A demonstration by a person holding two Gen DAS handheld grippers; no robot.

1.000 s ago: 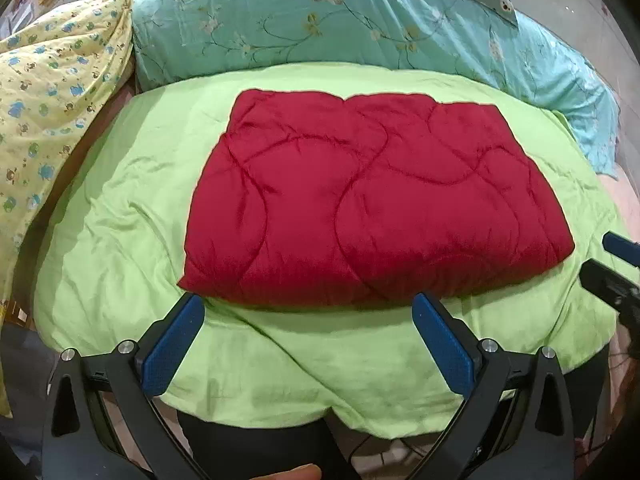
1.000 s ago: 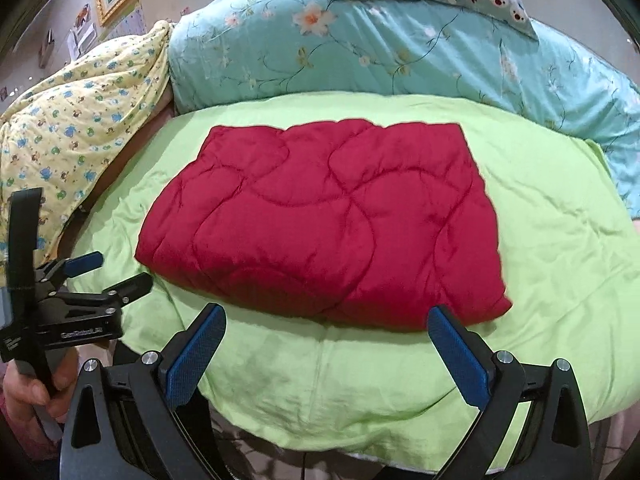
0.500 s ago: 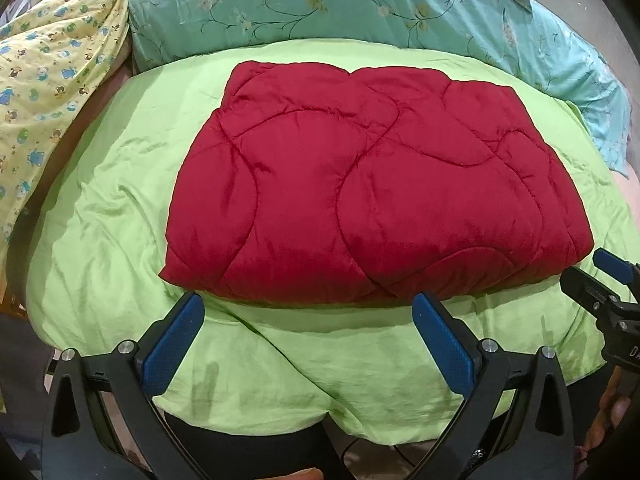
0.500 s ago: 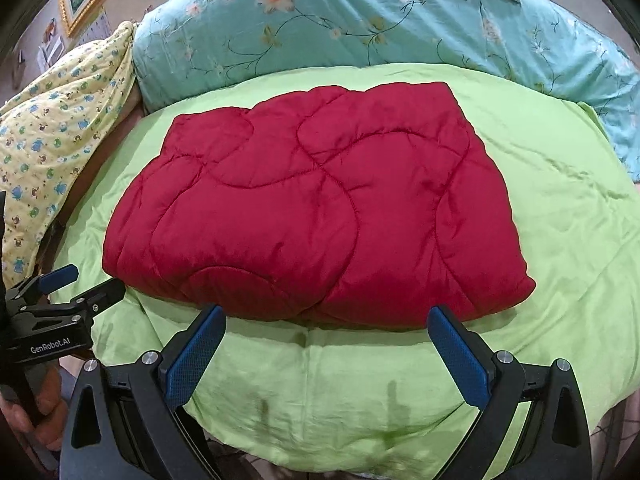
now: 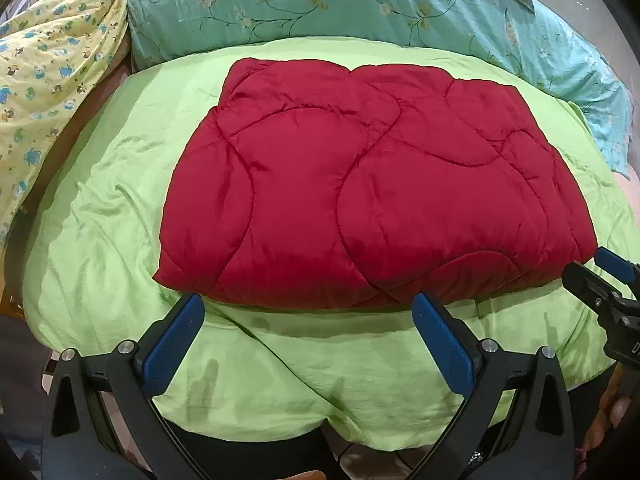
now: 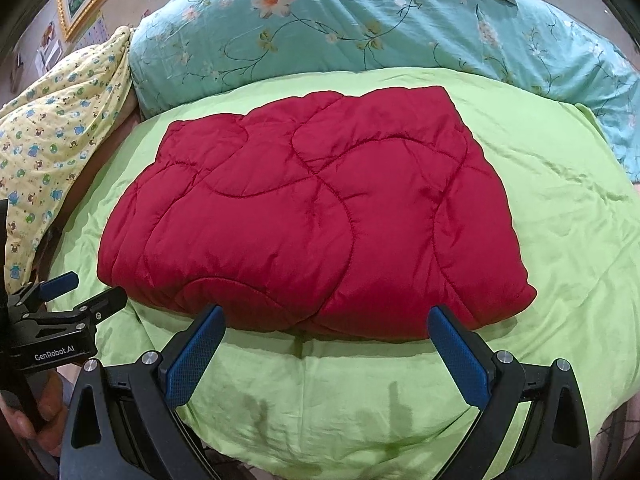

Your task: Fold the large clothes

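The red quilt lay folded into a thick rectangle in the middle of the green sheet, its near edge facing both grippers. A floral pillow bordered the far side, and yellow printed bedding lay to the left.

The left gripper was poised just short of the near edge, toward the quilt's left half. Its jaws were spread wide and held nothing. The right gripper was poised likewise toward the right half, jaws equally wide and empty. In both views the fingertips appeared to stand at the near edge; whether they touched the fabric could not be told.

The step in hand was judged to be seizing the near edge for a further fold.

Recommended procedure:

1. Advance both grippers level, so that one finger passes under the edge and the other over it.
2. Take all layers at the edge. The quilt was padded and slippery-looking; a bite on the top layer alone would probably peel the fold open.
3. Grip at matching positions, one near each corner, so the edge lifts straight.
4. Close fully before lifting. Thick padding compresses, and a partial grip is likely to slip.
5. Avoid pinching the sheet beneath, which would drag with the lift.
6. Carry the edge toward the pillow side, and align it with the far edge before release.
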